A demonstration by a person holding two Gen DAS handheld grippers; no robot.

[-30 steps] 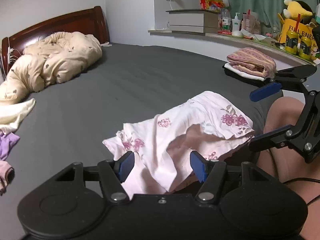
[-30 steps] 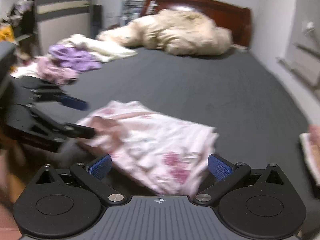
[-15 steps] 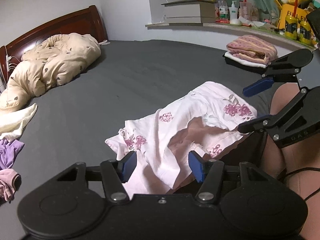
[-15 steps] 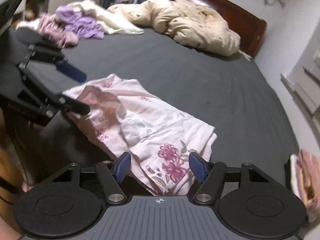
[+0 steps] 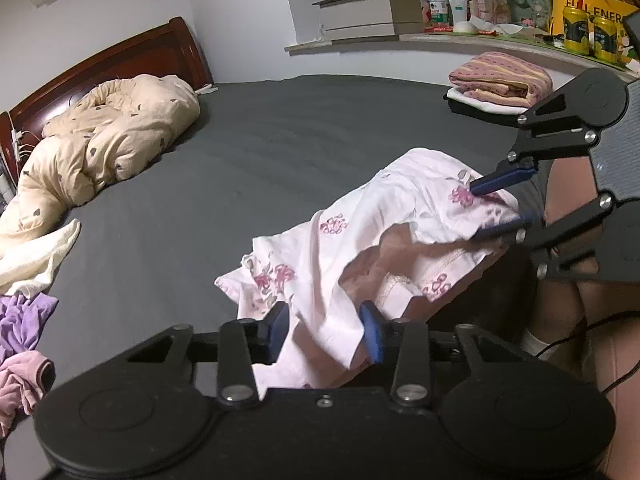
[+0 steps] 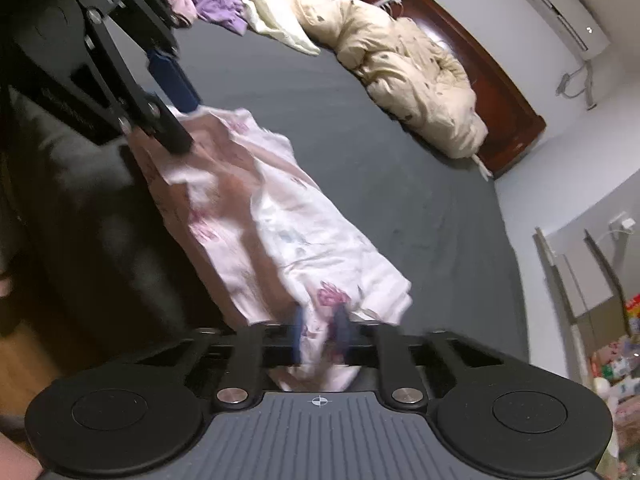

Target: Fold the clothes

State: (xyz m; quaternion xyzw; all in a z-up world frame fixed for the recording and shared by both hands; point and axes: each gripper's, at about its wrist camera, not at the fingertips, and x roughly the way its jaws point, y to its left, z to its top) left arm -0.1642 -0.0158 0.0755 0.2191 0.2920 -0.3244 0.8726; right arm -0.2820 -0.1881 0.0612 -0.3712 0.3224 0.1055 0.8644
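The floral pink garment point(image 5: 384, 232) is lying crumpled at the near edge of the grey bed point(image 5: 280, 132), well apart from the beige duvet point(image 5: 104, 148) at the headboard. The right gripper point(image 6: 320, 330) is pinching one end of it, pads pressed together on a fold, though blur is smearing the fabric there. The left gripper point(image 5: 326, 326) is closing around the other end; the cloth is hiding whether its pads are touching yet

dim, even indoor light; fisheye bending at edges; right wrist view motion-blurred.
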